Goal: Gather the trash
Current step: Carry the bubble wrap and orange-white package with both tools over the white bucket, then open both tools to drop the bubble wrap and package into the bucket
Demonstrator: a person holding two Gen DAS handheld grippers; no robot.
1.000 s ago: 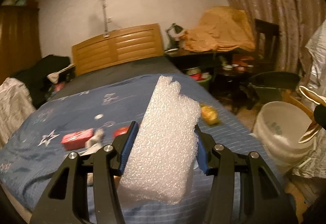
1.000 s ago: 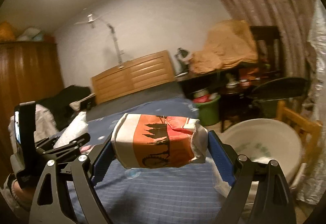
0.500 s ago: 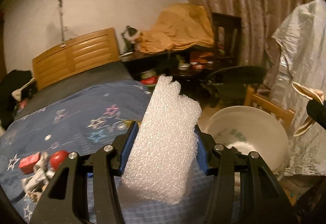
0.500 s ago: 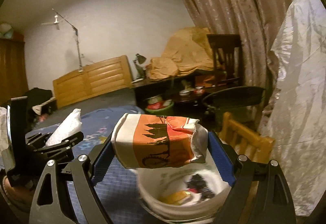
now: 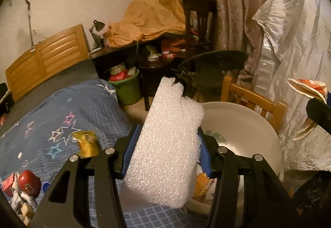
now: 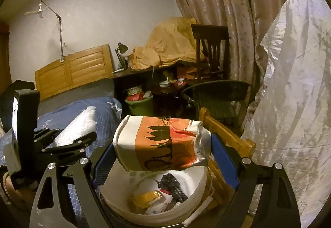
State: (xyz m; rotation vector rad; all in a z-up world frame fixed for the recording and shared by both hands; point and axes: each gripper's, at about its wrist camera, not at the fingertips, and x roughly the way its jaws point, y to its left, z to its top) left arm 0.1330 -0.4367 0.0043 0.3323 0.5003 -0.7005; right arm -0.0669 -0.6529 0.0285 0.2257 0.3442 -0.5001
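Observation:
My left gripper is shut on a white slab of packing foam, held upright over the bed's edge beside a white bucket. In the right wrist view my right gripper is shut on a crushed white and orange paper cup, which hangs right above the same bucket. Inside the bucket lie a yellow wrapper, a dark checked scrap and paper. The left gripper with its foam shows at the left of that view. The cup peeks in at the right edge of the left wrist view.
The blue star-patterned bed carries a yellow packet, a red object and other litter. A wooden chair stands behind the bucket, a silver plastic sheet at the right. A green bin and a dark wicker chair sit farther back.
Both grippers swung right, from over the bed toward the white bucket, each keeping its load. The bucket now sits under the cup and next to the foam.

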